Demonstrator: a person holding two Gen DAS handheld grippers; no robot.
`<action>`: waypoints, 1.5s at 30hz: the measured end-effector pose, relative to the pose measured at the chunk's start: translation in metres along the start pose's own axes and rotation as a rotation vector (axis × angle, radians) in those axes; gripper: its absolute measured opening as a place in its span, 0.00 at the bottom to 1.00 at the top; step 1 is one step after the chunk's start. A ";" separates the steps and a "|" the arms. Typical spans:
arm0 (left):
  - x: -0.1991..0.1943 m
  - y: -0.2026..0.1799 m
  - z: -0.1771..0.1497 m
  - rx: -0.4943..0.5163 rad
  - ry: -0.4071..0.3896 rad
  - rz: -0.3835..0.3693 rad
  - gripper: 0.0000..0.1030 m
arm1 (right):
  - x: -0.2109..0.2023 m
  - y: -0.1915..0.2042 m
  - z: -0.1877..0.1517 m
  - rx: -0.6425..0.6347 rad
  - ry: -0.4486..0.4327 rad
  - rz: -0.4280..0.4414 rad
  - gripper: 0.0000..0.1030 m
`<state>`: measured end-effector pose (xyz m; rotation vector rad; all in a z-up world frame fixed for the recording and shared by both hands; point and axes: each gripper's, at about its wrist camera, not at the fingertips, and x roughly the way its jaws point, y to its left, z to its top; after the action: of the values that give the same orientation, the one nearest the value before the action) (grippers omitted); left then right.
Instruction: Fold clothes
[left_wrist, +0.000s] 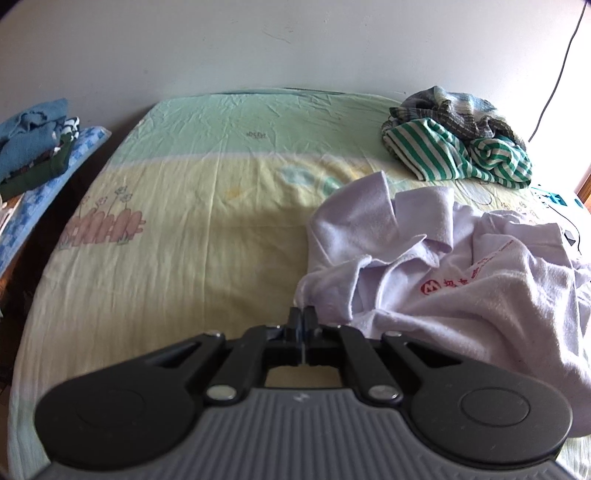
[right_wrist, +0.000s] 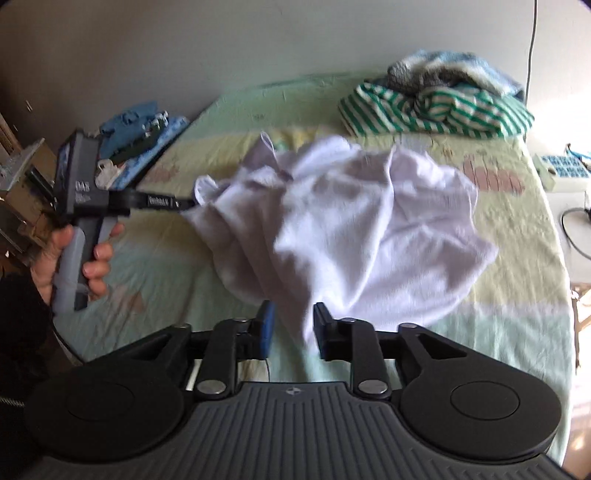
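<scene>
A crumpled white shirt (left_wrist: 443, 273) with a red printed logo lies on the right side of the bed; it also shows in the right wrist view (right_wrist: 362, 221), blurred. My left gripper (left_wrist: 303, 314) is shut on an edge of the shirt at its near left corner; in the right wrist view it (right_wrist: 188, 204) reaches in from the left, held by a hand, pinching the shirt's left edge. My right gripper (right_wrist: 291, 323) is open, its jaws on either side of a hanging fold of the shirt's near edge.
The bed sheet (left_wrist: 177, 229) is pale green and yellow with cartoon prints. A pile of green-striped and grey clothes (left_wrist: 461, 136) sits at the far right corner. Folded blue clothes (left_wrist: 33, 140) are stacked beside the bed on the left. A wall is behind the bed.
</scene>
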<state>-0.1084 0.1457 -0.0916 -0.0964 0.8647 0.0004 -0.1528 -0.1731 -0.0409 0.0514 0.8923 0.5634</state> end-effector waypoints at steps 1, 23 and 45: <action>-0.002 -0.002 0.000 0.004 -0.002 0.001 0.01 | -0.005 -0.002 0.010 -0.007 -0.059 -0.001 0.53; -0.007 0.011 0.026 -0.115 -0.108 0.190 0.00 | 0.098 -0.066 0.109 0.122 -0.145 -0.077 0.10; -0.103 0.128 -0.074 -0.118 -0.071 0.234 0.13 | 0.154 0.181 0.125 -0.083 -0.162 0.465 0.06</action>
<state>-0.2363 0.2704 -0.0715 -0.1045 0.8010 0.2731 -0.0629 0.0796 -0.0235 0.2302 0.6982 1.0141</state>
